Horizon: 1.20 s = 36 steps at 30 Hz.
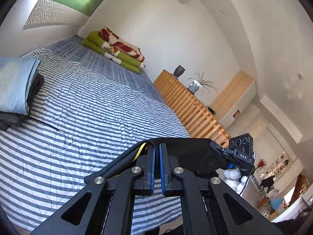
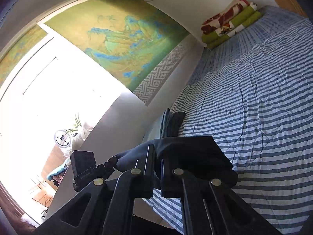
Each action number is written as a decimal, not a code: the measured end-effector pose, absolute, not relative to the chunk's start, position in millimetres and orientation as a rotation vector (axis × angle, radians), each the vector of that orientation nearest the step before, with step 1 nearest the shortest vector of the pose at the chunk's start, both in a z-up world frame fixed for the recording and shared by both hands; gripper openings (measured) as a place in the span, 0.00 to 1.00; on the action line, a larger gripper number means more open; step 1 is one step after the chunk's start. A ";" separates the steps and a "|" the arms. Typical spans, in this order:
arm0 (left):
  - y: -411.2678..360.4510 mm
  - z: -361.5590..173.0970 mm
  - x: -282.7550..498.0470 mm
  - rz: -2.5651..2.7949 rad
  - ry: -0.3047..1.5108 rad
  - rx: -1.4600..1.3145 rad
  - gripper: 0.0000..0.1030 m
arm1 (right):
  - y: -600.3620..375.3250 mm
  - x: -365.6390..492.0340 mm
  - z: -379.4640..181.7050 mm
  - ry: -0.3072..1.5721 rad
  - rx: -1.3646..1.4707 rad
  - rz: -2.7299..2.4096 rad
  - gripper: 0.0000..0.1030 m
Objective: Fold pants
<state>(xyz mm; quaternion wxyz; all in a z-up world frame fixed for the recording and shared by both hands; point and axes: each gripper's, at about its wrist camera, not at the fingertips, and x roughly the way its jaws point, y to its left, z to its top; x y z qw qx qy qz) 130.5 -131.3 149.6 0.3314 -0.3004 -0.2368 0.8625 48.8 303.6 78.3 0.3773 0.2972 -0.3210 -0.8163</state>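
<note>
Above the striped bed [image 1: 88, 98], both grippers held black pants [image 1: 187, 152].
Left gripper [image 1: 157, 148] and right gripper [image 2: 156, 152] were each clamped tight on the fabric.

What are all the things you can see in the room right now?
pants: one, black, pinched in both grippers above the bed
bedspread: one, blue and white stripes
folded blanket: one, green, red and cream, far end of bed
folded clothes: one pile, light blue over dark grey, bed's edge
vase: one, dark, on wooden cabinet
potted plant: one, beside vase
left gripper: black, shut on pants
right gripper: black, shut on pants
</note>
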 end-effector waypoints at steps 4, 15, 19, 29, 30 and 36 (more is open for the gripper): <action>-125.2 161.9 162.4 2.228 -0.585 -0.809 0.03 | 308.1 86.4 94.5 -0.798 0.731 -2.108 0.04; -127.5 105.7 84.9 2.208 -0.631 -1.044 0.03 | 296.7 59.0 50.1 -0.809 0.869 -2.150 0.04; -130.8 41.9 -7.9 2.197 -0.720 -1.208 0.03 | 286.3 -13.1 -2.1 -0.867 1.023 -2.160 0.04; -136.5 -77.4 -135.5 2.148 -0.794 -1.438 0.04 | 264.4 -144.3 -102.9 -0.893 1.317 -2.178 0.04; -137.3 -84.3 -142.5 2.148 -0.804 -1.469 0.04 | 262.3 -152.8 -109.5 -0.881 1.354 -2.173 0.08; -147.0 -82.5 -145.8 2.162 -0.767 -1.477 0.36 | 262.8 -167.1 -121.6 -0.849 1.506 -2.107 0.15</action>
